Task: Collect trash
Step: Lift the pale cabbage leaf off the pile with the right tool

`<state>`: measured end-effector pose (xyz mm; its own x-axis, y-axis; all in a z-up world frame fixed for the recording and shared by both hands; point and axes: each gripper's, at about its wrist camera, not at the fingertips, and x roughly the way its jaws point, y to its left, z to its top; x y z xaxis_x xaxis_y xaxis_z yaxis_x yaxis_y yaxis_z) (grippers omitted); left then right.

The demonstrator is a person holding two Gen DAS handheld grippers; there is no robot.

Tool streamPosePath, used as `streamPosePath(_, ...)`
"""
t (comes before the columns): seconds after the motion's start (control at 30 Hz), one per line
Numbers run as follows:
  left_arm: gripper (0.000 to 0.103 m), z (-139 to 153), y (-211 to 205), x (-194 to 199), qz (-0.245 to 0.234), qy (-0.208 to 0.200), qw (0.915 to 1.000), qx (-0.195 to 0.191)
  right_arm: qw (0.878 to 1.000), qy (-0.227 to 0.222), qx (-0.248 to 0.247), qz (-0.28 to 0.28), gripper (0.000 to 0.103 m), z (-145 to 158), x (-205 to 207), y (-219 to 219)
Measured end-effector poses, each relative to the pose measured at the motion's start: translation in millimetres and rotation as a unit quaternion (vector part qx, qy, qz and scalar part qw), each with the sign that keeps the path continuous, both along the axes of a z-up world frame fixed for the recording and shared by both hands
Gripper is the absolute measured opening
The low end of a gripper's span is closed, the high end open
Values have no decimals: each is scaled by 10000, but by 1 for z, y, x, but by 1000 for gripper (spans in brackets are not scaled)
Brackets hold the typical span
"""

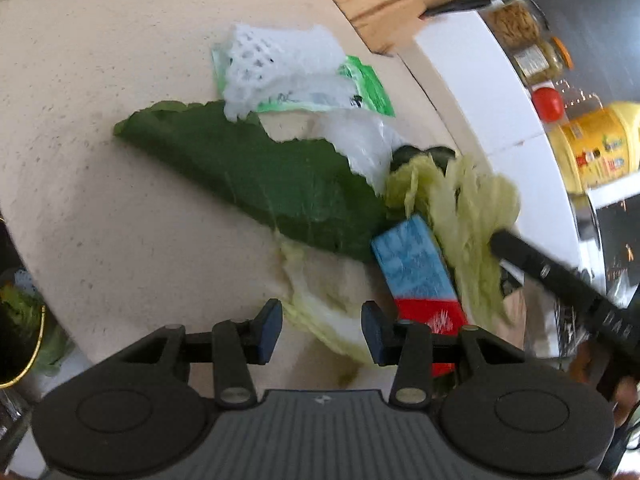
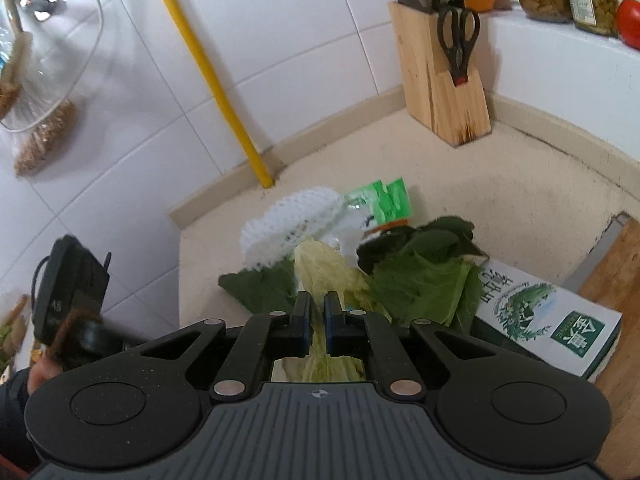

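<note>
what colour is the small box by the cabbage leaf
Blue with a red end, clearest in the left wrist view.

Both tools: black linkage arms w/ silver pivot screws, blue pads (image 1: 269, 330), ribbed grey base.

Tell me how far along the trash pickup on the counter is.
Early on. In hand: the right gripper is shut on a pale cabbage leaf. The left gripper is open, holding nothing. Left on the counter: dark green leaf, white foam net, green wrapper, blue-and-red box.
</note>
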<state>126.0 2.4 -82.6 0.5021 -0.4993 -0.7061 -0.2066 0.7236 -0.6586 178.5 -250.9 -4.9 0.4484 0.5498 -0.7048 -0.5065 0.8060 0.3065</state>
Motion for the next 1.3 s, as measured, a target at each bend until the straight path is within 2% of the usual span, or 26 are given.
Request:
streamPosePath(0.2, 40, 1, -21, 15, -100, 83, 9999, -1, 9990, -62, -428, 92, 22, -15, 3, 9)
streamPosePath(0.27, 37, 0, -27, 16, -89, 47, 9999, 10, 9978, -109, -645, 86, 25, -23, 5, 13)
streamPosePath(0.3, 32, -1, -30, 16, -115, 28, 9999, 70, 9974, -116, -703, 70, 23, -25, 6, 13)
streamPosePath(0.33, 16, -1, -31, 15, -159, 31, 9998, 119, 9972, -110, -739, 31, 20, -28, 7, 13)
streamPosePath(0.37, 6, -2, -30, 13, -199, 52, 9997, 117, 9972, -99, -737, -9, 13, -28, 7, 12)
streamPosePath(0.47, 0, -3, -23, 7, -147, 1, 9997, -202, 9980, -43, -618, -89, 9, -22, 6, 5)
streamPosePath(0.57, 0, 6, -19, -1, -119, -229, 9994, -244, 9997, 44, -150, -198, 7, -7, 2, -6)
streamPosePath(0.77, 0, 16, -3, -11, 1, -513, 9973, -532, 9981, -367, 385, -300, 7, 32, -15, -17)
streamPosePath(0.97, 0, 25, 15, -21, 200, -668, 9956, -619, 9968, -312, 650, -349, 7, 36, -22, -16)
streamPosePath(1.13, 0, 37, 24, -27, 293, -950, 9926, -699, 9945, -293, 883, -474, 7, 37, -23, -19)
streamPosePath(1.3, 0, 48, 29, -28, 296, -1099, 9914, -650, 9921, -373, 1082, -513, 7, 43, -26, -15)
